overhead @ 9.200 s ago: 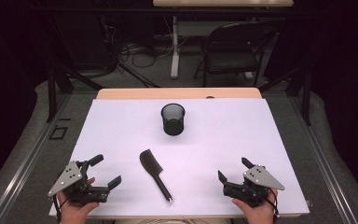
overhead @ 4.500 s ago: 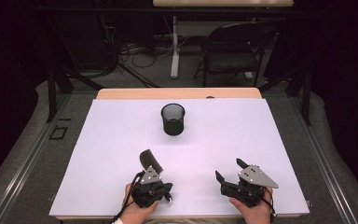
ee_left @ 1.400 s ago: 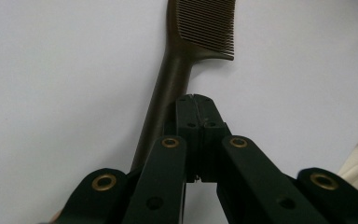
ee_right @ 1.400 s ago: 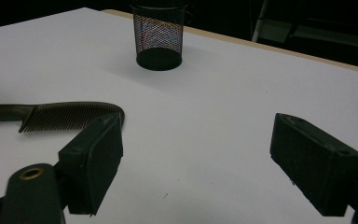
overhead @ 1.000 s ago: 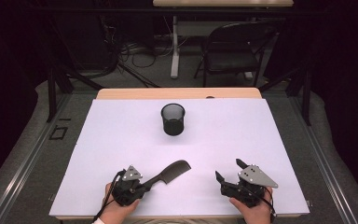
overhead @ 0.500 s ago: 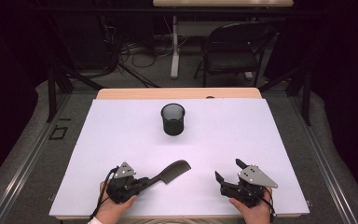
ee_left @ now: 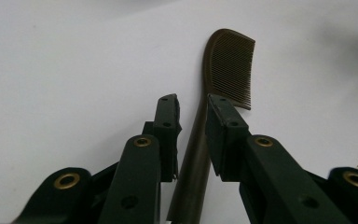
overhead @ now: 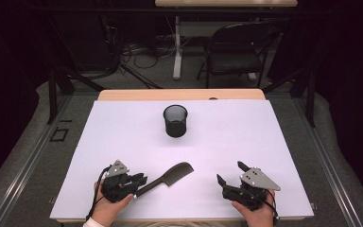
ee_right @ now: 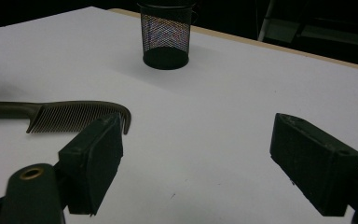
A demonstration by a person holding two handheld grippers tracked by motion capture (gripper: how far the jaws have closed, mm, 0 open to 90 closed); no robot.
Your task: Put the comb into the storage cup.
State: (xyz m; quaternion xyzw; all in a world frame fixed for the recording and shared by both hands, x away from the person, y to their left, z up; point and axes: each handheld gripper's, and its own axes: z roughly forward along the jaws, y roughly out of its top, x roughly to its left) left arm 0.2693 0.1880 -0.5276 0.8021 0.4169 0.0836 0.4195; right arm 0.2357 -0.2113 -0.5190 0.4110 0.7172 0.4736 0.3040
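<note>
A white sheet (overhead: 123, 142) covers the wooden table (overhead: 179, 95). Beyond its far edge stand a dark folding chair (overhead: 238, 52) and a white desk leg (overhead: 177, 47), with cables (overhead: 132, 52) tangled on grey carpet (overhead: 23, 142). The room behind lies dark.

The long-handled plastic comb (overhead: 169, 175) is dark brown, with fine, close-set teeth. The round wire-mesh pen cup (overhead: 175, 120) is black, and the counter (overhead: 246, 142) is plain white with a pale wood edge at its far side.
</note>
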